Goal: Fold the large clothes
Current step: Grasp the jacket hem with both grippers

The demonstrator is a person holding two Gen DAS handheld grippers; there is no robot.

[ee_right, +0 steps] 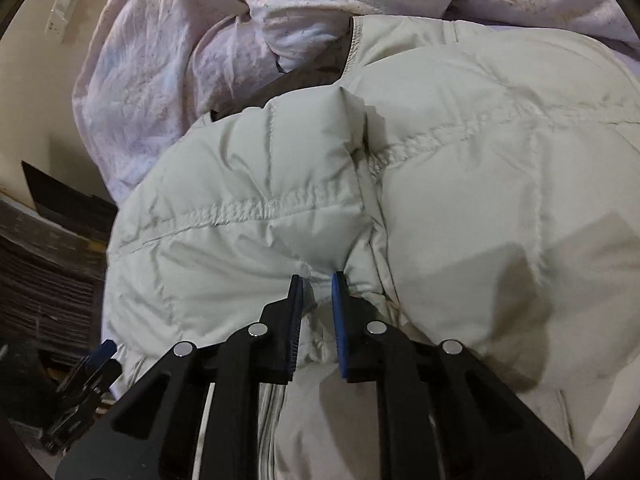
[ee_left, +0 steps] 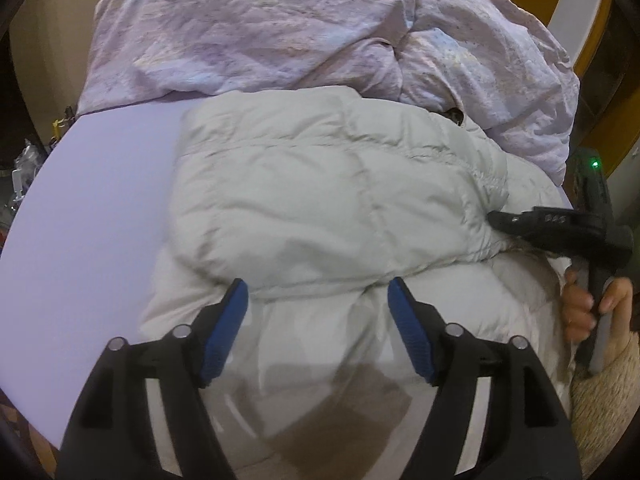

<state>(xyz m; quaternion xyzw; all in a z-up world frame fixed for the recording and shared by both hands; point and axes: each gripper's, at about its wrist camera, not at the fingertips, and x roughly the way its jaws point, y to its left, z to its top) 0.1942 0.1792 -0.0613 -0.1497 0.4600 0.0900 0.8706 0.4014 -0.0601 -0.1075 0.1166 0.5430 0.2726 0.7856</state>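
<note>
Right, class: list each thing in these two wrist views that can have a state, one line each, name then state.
puffer jacket: partly folded, lying on the bed.
left gripper: open, holding nothing.
right gripper: shut on a pinch of the puffer jacket.
duvet: crumpled, bunched behind the jacket.
bed sheet: smooth and flat.

Pale grey-white quilted puffer jacket – smooth matt woven shell, puckered stitched seams, padded. Behind jacket, crumpled lilac printed duvet, soft matt cloth, heavily creased. Left of jacket, plain lavender bedsheet, smooth and flat. Black plastic left gripper – matt, blue ribbed rubbery pads, shiny metal pins. Cream knitted sleeve, nubbly.
</note>
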